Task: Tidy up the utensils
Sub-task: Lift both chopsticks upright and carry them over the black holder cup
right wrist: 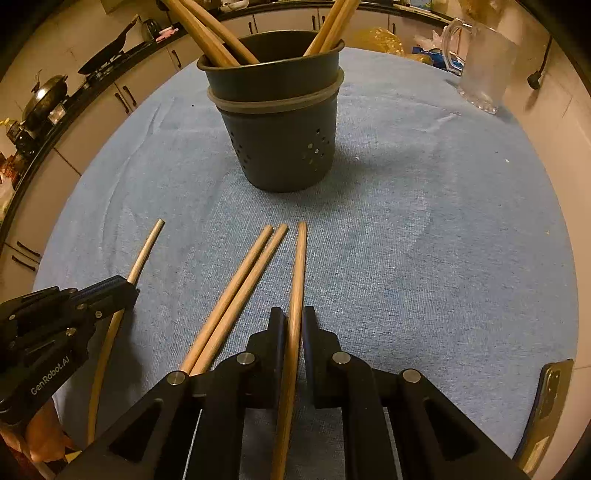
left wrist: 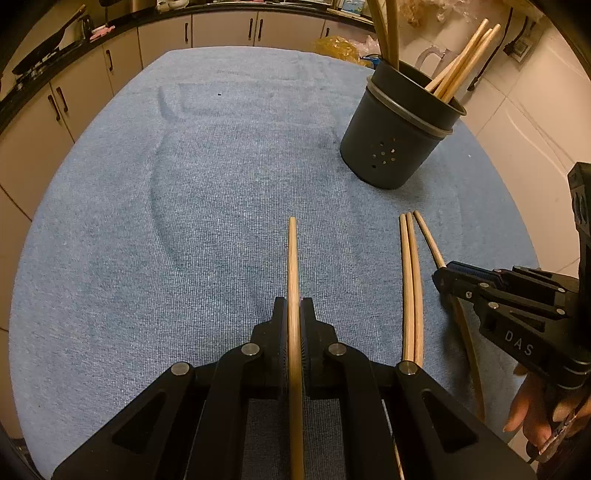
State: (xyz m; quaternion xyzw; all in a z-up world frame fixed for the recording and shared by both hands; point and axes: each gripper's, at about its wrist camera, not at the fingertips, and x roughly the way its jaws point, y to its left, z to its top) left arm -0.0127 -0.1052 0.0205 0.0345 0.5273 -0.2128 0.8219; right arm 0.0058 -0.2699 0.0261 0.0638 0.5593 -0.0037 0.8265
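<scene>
On a table under a blue cloth (left wrist: 207,192), the left gripper (left wrist: 294,306) is clenched on a single wooden chopstick (left wrist: 292,266), and the right gripper (right wrist: 294,314) likewise grasps another chopstick (right wrist: 298,273). Between the two, a loose pair of chopsticks (right wrist: 236,295) lies on the cloth. Farther off stands a dark perforated holder (right wrist: 280,122), already bearing several wooden utensils.

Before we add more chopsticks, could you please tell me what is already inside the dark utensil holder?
The utensil holder holds several wooden chopsticks leaning right and two thicker wooden handles leaning left. Their lower ends and the holder's bottom are hidden by its wall.
</scene>
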